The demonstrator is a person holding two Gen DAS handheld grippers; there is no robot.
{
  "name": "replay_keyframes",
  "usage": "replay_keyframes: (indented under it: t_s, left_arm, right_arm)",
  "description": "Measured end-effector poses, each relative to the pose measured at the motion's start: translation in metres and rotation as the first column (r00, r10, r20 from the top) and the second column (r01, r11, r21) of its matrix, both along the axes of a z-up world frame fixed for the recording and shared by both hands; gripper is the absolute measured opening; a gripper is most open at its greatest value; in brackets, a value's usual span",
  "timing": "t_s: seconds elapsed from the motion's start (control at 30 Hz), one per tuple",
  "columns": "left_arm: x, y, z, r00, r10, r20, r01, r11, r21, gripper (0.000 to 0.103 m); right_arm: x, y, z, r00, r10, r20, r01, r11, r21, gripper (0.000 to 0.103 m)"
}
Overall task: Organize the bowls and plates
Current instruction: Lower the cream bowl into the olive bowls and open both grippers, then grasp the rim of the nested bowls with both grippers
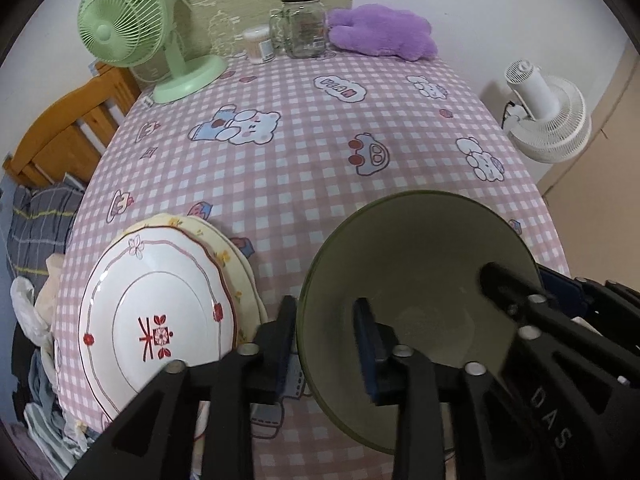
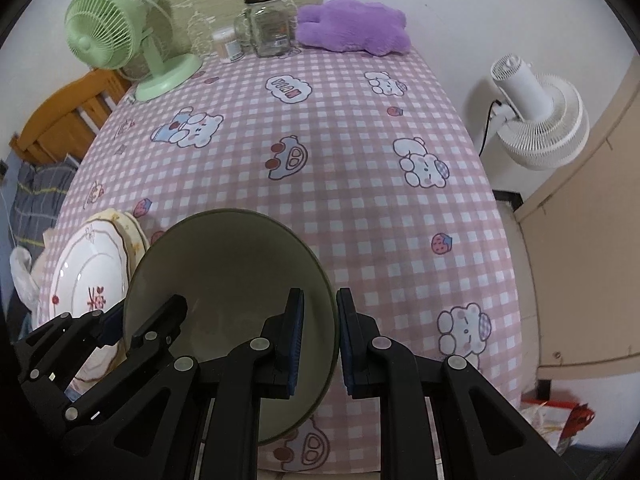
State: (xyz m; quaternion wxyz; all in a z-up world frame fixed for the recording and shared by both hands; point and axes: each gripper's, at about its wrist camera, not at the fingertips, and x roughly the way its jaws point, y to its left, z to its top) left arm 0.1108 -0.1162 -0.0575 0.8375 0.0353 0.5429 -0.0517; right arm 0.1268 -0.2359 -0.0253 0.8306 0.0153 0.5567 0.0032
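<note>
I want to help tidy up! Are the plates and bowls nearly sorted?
Plates look done: the white plate sits stacked on the yellow plate. In hand: the green bowl, its rim between both the left gripper and the right gripper, jaws loosened. No other dishes are visible.

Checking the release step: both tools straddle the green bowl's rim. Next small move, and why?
Probably lift both tools straight up off the rim. The green bowl appears to rest on the tablecloth beside the plate stack, and neither the left tool nor the right tool presses its wall: gaps show at the pads.
</note>
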Motion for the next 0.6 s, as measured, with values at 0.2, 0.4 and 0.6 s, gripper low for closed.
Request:
replay_keyframes:
  t_s: [0.2, 0.4, 0.6]
  left_arm:
    - [0.001, 0.008, 0.006, 0.999, -0.04, 0.008, 0.04, 0.999, -0.026, 0.05]
    - [0.004, 0.022, 0.008, 0.998, -0.067, 0.014, 0.068, 0.992, -0.102, 0.077]
    - [0.009, 0.032, 0.0, 0.993, -0.117, -0.009, 0.112, 0.969, -0.222, 0.082]
  right_arm:
    - [-0.005, 0.004, 0.006, 1.0, -0.023, 0.016, 0.022, 0.998, 0.056, 0.056]
    - [-0.006, 0.013, 0.013, 0.998, -0.055, 0.039, 0.054, 0.998, 0.033, 0.066]
    - [-0.005, 0.026, 0.015, 0.996, -0.083, 0.043, 0.085, 0.996, -0.038, 0.069]
